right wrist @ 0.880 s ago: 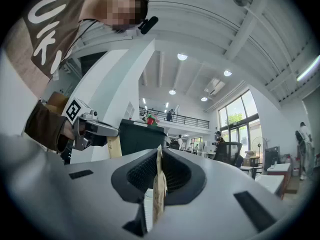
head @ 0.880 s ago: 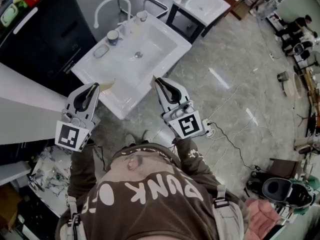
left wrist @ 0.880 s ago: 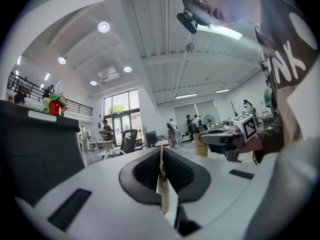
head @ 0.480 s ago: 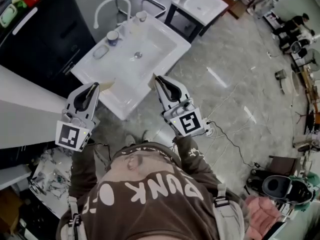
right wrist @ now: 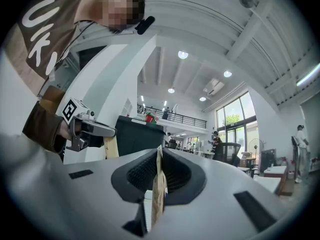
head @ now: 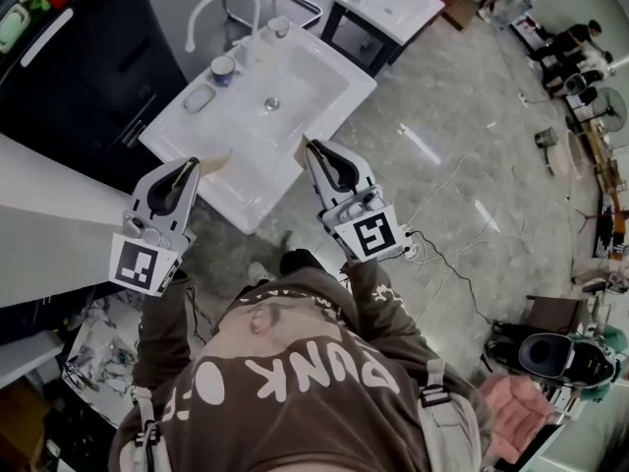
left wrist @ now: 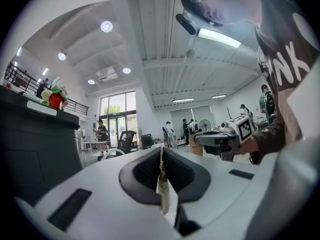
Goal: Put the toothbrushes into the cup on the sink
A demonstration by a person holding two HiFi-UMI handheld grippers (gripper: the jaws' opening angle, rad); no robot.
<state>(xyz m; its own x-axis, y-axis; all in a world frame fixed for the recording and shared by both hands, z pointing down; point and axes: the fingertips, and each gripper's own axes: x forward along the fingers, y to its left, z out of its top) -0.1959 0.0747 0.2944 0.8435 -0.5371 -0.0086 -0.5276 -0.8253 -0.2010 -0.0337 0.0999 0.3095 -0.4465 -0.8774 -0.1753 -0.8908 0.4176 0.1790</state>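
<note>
The left hand-held gripper (head: 189, 166) and right hand-held gripper (head: 312, 147) each pinch a thin tan strip (left wrist: 162, 186), edge-on and unidentifiable.

A thin tan toothbrush (left wrist: 162, 184) is pinched edge-on in the closed fingers of the left gripper (head: 189, 165), above the near left rim of the sink (head: 248, 197). Another toothbrush (right wrist: 158, 190) is clamped the same way in the right gripper (head: 311, 146), by the near right rim. The bluish-white cup (head: 223, 70) stands upright on the sink's far left ledge, well apart from both.
</note>
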